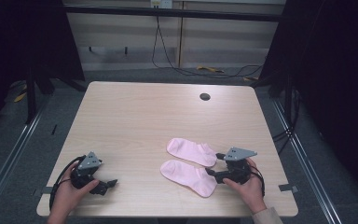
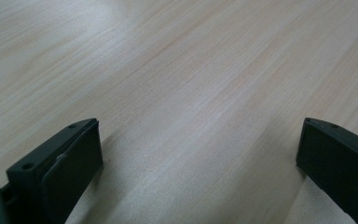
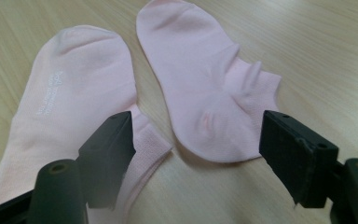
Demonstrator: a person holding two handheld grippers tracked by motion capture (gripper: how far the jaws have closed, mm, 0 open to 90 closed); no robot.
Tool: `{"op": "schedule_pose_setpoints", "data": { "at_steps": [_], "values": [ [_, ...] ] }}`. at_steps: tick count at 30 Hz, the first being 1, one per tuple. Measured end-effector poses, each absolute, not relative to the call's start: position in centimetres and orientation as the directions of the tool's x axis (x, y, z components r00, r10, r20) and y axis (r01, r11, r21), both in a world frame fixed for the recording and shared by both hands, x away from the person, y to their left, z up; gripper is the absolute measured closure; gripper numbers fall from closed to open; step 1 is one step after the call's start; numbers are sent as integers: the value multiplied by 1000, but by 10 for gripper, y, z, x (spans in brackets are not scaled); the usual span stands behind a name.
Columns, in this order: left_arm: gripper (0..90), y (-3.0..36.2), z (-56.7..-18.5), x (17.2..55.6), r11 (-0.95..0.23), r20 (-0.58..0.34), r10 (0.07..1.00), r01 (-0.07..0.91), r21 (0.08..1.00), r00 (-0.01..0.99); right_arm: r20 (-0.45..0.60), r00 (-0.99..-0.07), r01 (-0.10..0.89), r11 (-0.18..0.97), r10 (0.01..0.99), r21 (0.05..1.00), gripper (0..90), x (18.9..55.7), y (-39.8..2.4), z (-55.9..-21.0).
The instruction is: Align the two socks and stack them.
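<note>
Two pale pink ankle socks lie flat on the light wood-grain table (image 1: 135, 116), near its front right part, side by side and nearly touching. The farther pink sock (image 1: 191, 151) has its toe pointing left-back; the nearer pink sock (image 1: 188, 177) lies parallel, just in front. The right gripper (image 1: 216, 164) sits at the cuff ends of both, jaws spread wide with nothing between the pads. In the right gripper view the same gripper (image 3: 196, 140) straddles the gap between socks: the left-hand jaw hovers over the ribbed cuff of the nearer pink sock (image 3: 70, 102), the other jaw stands just beside the heel of the farther pink sock (image 3: 200, 88). Judged from this, the open jaws are lined up at the cuffs because that edge is easiest to pinch, likely to grab one sock for pairing or folding; no pinch made yet. The left gripper (image 1: 107, 184) rests at the front left of the table, well apart from the socks, apparently parked until needed; in the left gripper view its jaws (image 2: 200, 154) are spread over bare wood, holding nothing. The nearer sock carries small white lettering along its sole, too faint to read. No other labels visible.
</note>
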State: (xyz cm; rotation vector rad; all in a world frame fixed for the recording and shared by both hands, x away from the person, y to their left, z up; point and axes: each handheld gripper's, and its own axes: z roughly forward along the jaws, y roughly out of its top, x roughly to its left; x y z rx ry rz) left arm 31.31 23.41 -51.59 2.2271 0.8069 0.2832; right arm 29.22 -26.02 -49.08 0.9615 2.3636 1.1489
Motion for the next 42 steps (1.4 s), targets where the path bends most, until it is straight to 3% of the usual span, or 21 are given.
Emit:
{"op": "schedule_pose_setpoints", "data": {
  "at_steps": [12, 19, 25, 29, 42],
  "values": [
    [40, 218, -500, 316, -490, -88, 633, 486, 724, 769, -29, -726, 414, 470, 688, 780, 290, 286, -256, -491],
    [39, 176, -492, 320, -445, -172, 605, 509, 737, 778, -32, -737, 407, 480, 676, 777, 390, 278, -256, -490],
    [42, 146, -487, 320, -475, -158, 561, 472, 743, 813, -32, -741, 403, 483, 670, 777, 451, 275, -253, -492],
    [166, 134, -484, 321, -486, -145, 538, 446, 751, 831, -32, -740, 398, 476, 672, 784, 491, 272, -252, -490],
    [366, 101, -482, 336, -509, -105, 559, 440, 740, 822, -29, -709, 414, 449, 705, 791, 581, 264, -254, -489]
  ]
}}
